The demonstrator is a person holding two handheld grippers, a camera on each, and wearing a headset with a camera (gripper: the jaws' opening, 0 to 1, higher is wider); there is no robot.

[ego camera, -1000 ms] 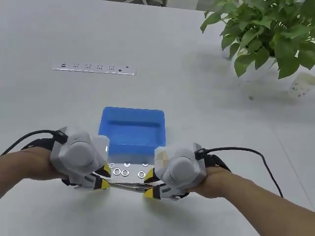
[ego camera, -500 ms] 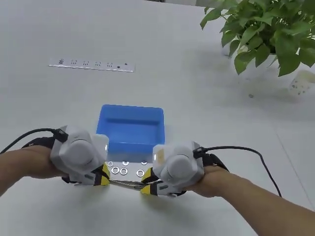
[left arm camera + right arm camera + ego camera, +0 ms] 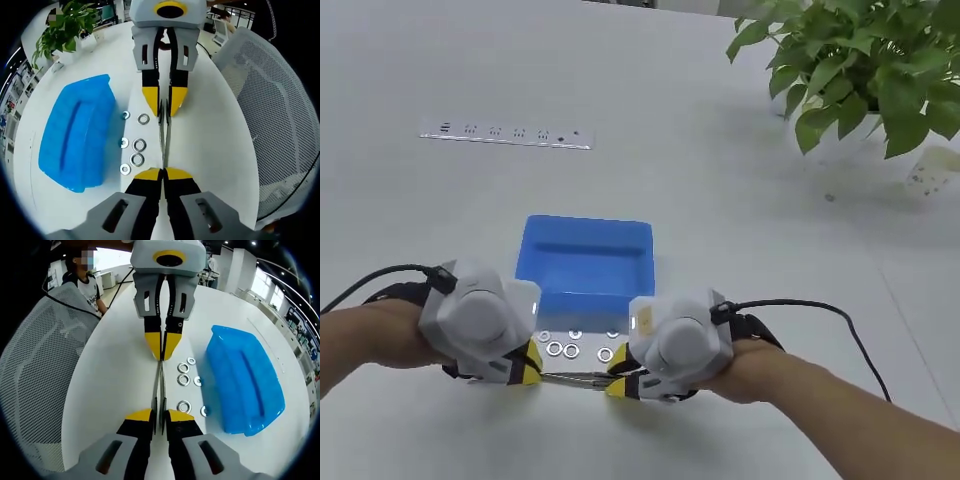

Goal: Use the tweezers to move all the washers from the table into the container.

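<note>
Task not started as far as the views show: six washers (image 3: 139, 145) lie loose on the white surface (image 3: 720, 200), clustered just near of the blue container (image 3: 588, 221), and no washer is visible inside the container in the head view. You hold the tweezers (image 3: 575, 377) flat and low between both grippers, just near of the washer cluster and running left to right. The left gripper (image 3: 529, 367) has its fingers (image 3: 149, 174) together, clamped on the left end of the tweezers. The right gripper (image 3: 618, 378) faces it, with its fingers (image 3: 140, 415) pinched on the right end. I cannot tell which end is the tip. The tweezers touch no washer; the closest one sits just beside them. This looks like the stage of getting a working grip on the tool, probably handing it to one side. What is left: all six washers to be picked and dropped in the container, which is only a short move away. The washers are thin and flat, so they may slip.
</note>
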